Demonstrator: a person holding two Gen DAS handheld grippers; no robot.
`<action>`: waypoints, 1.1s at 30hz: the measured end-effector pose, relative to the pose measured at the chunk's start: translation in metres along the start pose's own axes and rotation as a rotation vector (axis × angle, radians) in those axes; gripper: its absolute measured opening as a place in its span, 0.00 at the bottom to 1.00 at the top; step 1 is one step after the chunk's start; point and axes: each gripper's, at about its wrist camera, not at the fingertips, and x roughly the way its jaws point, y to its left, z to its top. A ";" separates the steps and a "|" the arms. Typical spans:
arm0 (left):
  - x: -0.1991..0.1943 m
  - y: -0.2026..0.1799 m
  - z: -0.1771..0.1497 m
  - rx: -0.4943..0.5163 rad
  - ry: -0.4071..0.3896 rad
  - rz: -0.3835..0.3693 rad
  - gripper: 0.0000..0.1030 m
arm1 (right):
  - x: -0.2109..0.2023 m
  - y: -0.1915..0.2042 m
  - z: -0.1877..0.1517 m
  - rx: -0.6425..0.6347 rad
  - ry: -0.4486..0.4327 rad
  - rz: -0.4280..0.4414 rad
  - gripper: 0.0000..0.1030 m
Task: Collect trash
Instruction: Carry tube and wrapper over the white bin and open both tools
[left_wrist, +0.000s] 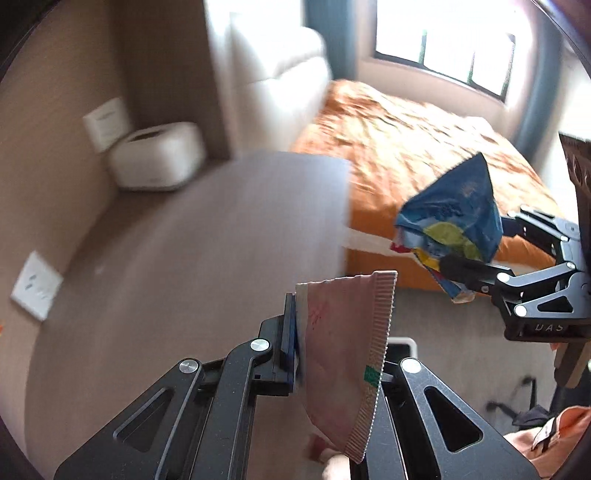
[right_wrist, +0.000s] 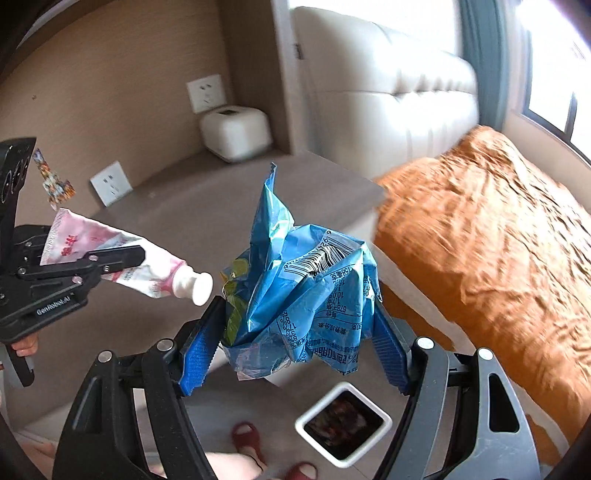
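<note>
Left gripper (left_wrist: 334, 354) pressed tight on a pink-and-white tube (right_wrist: 110, 254), pinched across its flat crimped end; capped end sticks out past the fingers. Right gripper (right_wrist: 295, 332) pinches a crumpled blue snack bag (right_wrist: 306, 291) between its blue pads, jaws held wide by the bag's bulk. White-rimmed bin (right_wrist: 343, 422) sits on the floor below the right gripper. Bench (right_wrist: 207, 206) ahead of both grippers; orange bed (right_wrist: 491, 229) to the right.
</note>
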 end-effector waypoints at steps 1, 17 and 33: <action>0.007 -0.014 0.000 0.024 0.010 -0.013 0.03 | -0.003 -0.008 -0.009 0.008 0.012 -0.014 0.73; 0.147 -0.160 -0.033 0.220 0.206 -0.156 0.04 | 0.034 -0.096 -0.145 0.090 0.219 -0.135 0.73; 0.395 -0.196 -0.164 0.266 0.450 -0.263 0.83 | 0.251 -0.137 -0.308 0.049 0.476 -0.080 0.95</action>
